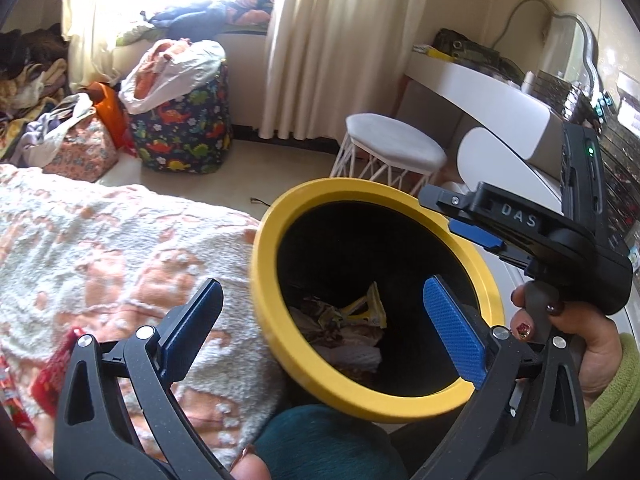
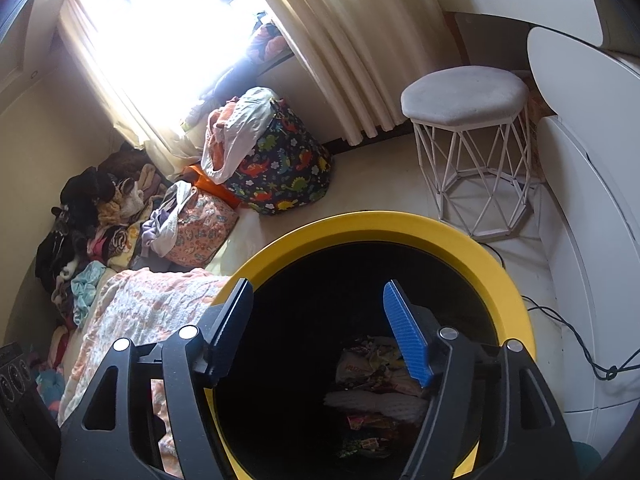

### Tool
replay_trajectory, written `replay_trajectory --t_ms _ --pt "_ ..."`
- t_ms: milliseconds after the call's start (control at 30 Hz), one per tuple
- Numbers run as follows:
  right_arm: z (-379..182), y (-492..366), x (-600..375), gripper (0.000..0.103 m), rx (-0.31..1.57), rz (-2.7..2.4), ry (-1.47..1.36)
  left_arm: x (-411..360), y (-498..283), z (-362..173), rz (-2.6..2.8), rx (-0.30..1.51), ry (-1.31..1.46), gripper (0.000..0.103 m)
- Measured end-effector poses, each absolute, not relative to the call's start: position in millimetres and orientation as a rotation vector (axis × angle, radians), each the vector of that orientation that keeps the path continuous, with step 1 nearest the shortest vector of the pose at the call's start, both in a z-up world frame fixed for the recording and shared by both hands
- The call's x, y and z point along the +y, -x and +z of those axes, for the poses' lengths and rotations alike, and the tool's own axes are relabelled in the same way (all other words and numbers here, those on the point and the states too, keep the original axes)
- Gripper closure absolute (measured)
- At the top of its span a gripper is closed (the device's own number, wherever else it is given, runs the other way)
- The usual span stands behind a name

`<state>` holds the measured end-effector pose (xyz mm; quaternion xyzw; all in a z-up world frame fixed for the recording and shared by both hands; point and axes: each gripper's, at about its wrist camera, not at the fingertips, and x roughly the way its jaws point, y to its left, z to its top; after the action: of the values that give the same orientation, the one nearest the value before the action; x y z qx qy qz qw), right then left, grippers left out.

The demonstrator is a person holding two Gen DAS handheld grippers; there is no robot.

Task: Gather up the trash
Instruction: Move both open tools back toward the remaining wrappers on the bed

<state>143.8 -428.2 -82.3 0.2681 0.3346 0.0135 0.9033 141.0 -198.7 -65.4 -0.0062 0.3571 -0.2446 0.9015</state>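
Note:
A black bin with a yellow rim (image 1: 276, 216) stands beside the bed, with crumpled wrappers (image 1: 348, 320) lying at its bottom. My left gripper (image 1: 326, 326) is open and empty at the bin's near-left rim, one blue pad over the blanket and the other over the bin's mouth. In the same view my right gripper (image 1: 452, 216), held in a hand, reaches over the far-right rim. Seen from the right wrist, that gripper (image 2: 320, 320) is open over the bin's rim (image 2: 400, 228), with nothing between its fingers and the trash (image 2: 376, 384) below. Red wrappers (image 1: 52, 372) lie on the blanket at lower left.
A white and orange blanket (image 1: 100, 248) covers the bed. A white wire stool (image 2: 464, 96) and a white dressing table (image 1: 480, 88) stand to the right. A dinosaur-print bag (image 2: 280, 168), clothes piles (image 2: 88, 216) and a floor cable (image 2: 576, 332) crowd the surroundings.

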Motion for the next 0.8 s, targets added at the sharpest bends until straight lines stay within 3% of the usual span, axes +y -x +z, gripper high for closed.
replay_trajectory --t_ms 800 --pt "-56 -142 -322 0.035 0.697 0.252 -0.389 -94 -132 -40 -0.279 0.656 0.146 0.011"
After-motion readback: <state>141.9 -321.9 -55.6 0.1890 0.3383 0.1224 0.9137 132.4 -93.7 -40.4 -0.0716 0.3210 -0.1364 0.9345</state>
